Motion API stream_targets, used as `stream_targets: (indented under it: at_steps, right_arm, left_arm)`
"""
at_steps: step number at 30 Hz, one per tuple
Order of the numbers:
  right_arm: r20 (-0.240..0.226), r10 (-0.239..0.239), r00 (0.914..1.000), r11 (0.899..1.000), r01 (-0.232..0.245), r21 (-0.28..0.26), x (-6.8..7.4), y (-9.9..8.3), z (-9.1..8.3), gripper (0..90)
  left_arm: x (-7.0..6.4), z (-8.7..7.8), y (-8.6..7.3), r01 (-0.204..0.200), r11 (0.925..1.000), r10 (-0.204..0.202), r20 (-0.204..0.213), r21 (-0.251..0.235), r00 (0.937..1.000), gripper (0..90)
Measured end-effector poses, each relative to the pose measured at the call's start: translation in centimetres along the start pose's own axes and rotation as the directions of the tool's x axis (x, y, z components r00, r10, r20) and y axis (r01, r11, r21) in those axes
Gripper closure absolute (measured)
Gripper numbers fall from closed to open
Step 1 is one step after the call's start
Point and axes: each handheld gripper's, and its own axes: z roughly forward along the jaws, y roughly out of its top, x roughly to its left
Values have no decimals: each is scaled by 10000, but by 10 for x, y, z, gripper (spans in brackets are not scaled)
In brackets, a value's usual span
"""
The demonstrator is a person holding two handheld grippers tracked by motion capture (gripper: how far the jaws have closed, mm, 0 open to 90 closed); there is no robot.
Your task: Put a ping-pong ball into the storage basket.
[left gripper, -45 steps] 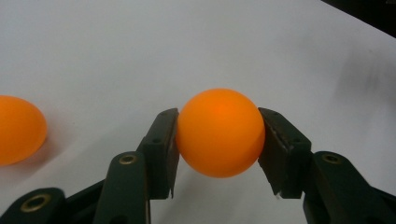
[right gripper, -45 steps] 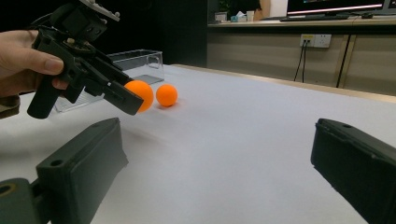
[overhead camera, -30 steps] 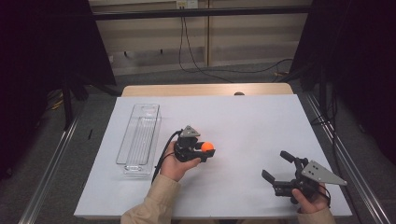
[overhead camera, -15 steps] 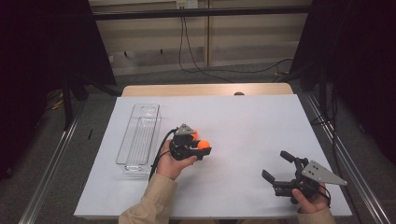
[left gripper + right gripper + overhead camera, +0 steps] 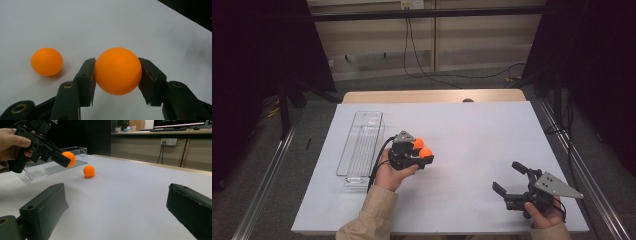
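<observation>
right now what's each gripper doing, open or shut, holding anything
Left gripper: shut on a smooth orange plastic ball, lifted off the white table.
Right gripper: open, holding nothing.

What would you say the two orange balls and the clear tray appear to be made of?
Held ball and loose ball: probably thin matte plastic, table-tennis style, evenly coloured with a soft sheen. Tray: clear rigid plastic, probably acrylic; the table shows through its glossy walls.
</observation>
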Motion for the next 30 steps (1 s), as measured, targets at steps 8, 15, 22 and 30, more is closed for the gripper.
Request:
stream_targets:
  at_steps: [8,15,22,30]
  right_arm:
    - [-10,-21,10000,10000,21,-5,0,0,0,22]
    - [-10,-9,10000,10000,9,-14,0,0,0,22]
    - [-24,-2,10000,10000,2,-14,0,0,0,22]
    - [-54,-24,10000,10000,24,-15,0,0,0,22]
  left_arm:
    - [3,-4,0,51,10000,-51,-125,11,9999,510]
    - [7,-8,0,171,9998,-172,-237,-54,9996,510]
    - [10,-12,0,212,9998,-213,-327,-53,9992,510]
    - [12,-15,1,230,9997,-231,-352,-35,9991,510]
